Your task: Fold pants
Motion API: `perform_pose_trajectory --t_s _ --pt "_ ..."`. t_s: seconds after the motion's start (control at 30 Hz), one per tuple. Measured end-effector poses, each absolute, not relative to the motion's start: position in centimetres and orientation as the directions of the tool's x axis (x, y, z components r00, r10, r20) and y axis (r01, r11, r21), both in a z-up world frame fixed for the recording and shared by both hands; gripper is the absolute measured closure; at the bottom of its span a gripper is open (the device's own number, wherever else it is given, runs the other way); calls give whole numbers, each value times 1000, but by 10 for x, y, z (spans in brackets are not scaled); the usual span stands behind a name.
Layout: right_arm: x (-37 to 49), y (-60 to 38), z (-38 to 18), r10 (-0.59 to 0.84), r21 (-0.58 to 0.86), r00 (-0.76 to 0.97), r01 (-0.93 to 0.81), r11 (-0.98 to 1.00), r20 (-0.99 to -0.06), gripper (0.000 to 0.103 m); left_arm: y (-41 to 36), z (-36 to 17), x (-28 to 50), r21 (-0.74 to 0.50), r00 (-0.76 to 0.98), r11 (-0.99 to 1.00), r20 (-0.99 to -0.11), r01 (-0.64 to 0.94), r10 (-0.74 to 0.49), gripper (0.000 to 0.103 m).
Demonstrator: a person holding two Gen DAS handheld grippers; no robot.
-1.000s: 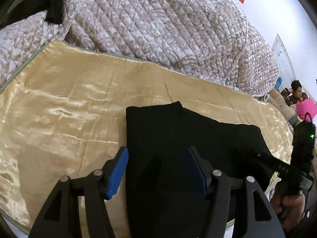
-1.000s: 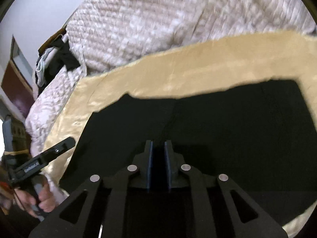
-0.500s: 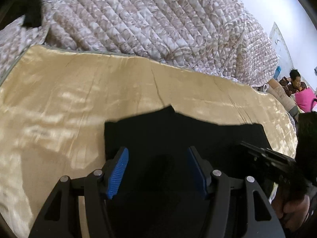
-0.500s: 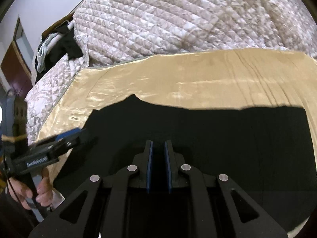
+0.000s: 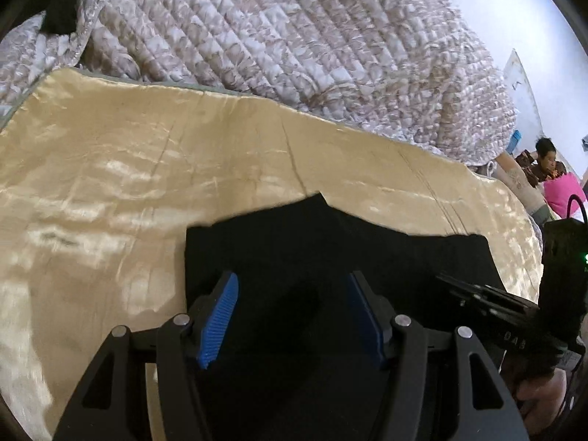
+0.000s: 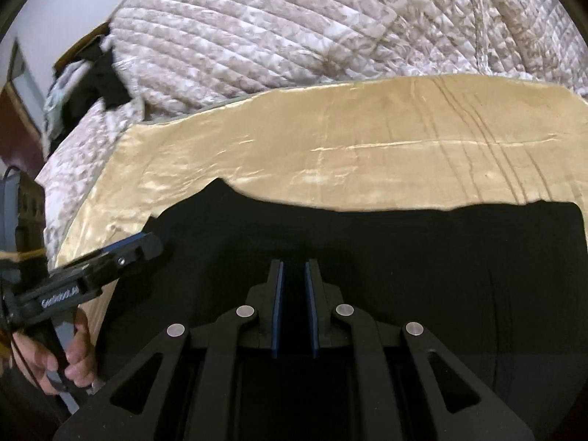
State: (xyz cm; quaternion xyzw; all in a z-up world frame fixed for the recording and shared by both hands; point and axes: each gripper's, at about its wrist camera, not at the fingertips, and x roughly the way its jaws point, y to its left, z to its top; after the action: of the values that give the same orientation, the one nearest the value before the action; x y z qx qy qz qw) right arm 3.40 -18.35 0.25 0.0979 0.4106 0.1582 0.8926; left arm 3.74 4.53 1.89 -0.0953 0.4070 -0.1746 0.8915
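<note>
Black pants [image 5: 330, 250] lie flat and folded on a shiny gold sheet [image 5: 128, 183]; they also fill the lower half of the right wrist view [image 6: 404, 250]. My left gripper [image 5: 290, 294] is open above the pants' left part, with nothing between its blue pads. My right gripper [image 6: 294, 279] has its jaws nearly together with a narrow gap; whether cloth sits between them cannot be told. Each gripper shows in the other's view: the right one at the right edge [image 5: 477, 294], the left one at the pants' left corner [image 6: 139, 246].
A quilted floral blanket [image 5: 294, 36] is piled behind the gold sheet [image 6: 367, 139]. Dark clothes [image 6: 95, 84] lie at the far left. A seated person [image 5: 547, 161] is at the far right. The sheet's near edge is at the bottom left.
Both grippers have pulled back toward the near edge and tilted. The left gripper stays open and the right stays nearly closed. The pants lie as before.
</note>
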Motion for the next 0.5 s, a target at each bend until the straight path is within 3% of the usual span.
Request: perform_pose_trajectory --t_s 0.1,0.13,0.2,0.33,0.5 --pt "8 -178 1 356 258 623 -246 934 -696 90 40 15 12 -280 614 927 -695 248 -374 39" --pt "-1 -176 0 350 241 629 -255 936 -694 81 38 12 5 -269 611 929 -701 253 -369 39" --pt "-15 -176 -5 346 224 641 -268 937 -685 74 32 8 -11 -218 633 942 -699 254 -333 39" --pt "-35 -178 -8 322 179 674 -275 945 -665 74 18 9 -29 -105 663 958 -702 266 -261 39" --pt "-43 -178 -7 297 145 679 -272 951 -671 74 17 9 -41 -97 669 964 -702 248 -242 39"
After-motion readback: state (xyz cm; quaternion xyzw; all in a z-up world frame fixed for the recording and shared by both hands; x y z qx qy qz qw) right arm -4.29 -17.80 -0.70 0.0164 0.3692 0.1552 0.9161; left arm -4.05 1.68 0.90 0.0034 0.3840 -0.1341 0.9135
